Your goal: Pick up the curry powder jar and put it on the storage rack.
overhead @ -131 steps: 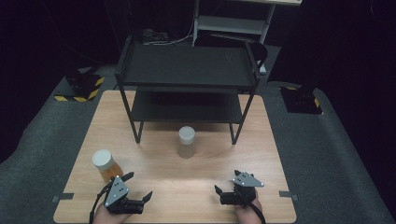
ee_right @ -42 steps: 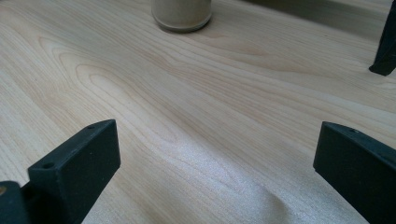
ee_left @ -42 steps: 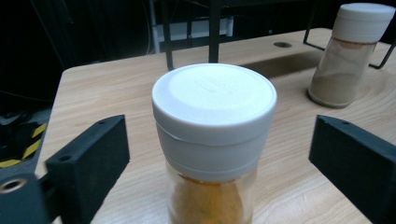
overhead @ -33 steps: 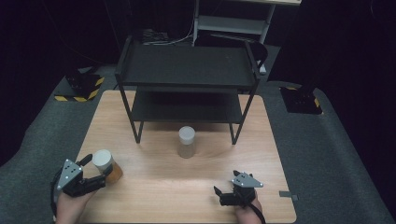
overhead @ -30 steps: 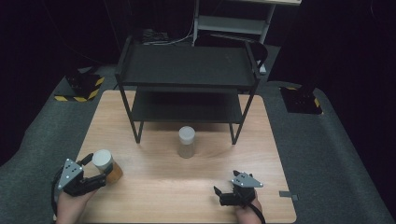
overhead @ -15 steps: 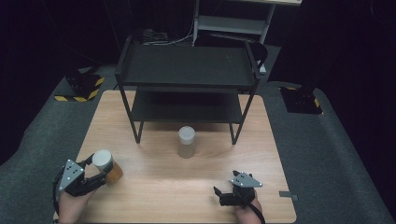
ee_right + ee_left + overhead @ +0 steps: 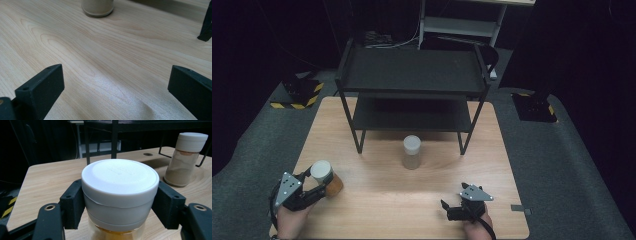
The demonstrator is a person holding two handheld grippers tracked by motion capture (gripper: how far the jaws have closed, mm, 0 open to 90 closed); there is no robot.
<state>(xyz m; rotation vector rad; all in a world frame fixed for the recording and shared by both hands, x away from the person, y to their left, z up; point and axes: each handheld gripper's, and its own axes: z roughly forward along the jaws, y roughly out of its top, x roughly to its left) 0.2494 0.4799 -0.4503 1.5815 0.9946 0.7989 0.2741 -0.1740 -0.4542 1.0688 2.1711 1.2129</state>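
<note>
Dark floor surrounds the wooden desk [image 7: 377, 215] in the high view, with a black two-tier shelf [image 7: 412, 75] at its far side and a tan-filled jar [image 7: 411, 152] just in front. At lower left the left gripper [image 7: 314, 189] meets the amber jar [image 7: 326, 177]; at lower right the right gripper [image 7: 447, 209] rests on bare wood.

Left gripper view: both jaws press the amber jar's white lid [image 7: 120, 187], tan jar at upper right.

Right gripper view: jaws spread wide, holding nothing.
</note>
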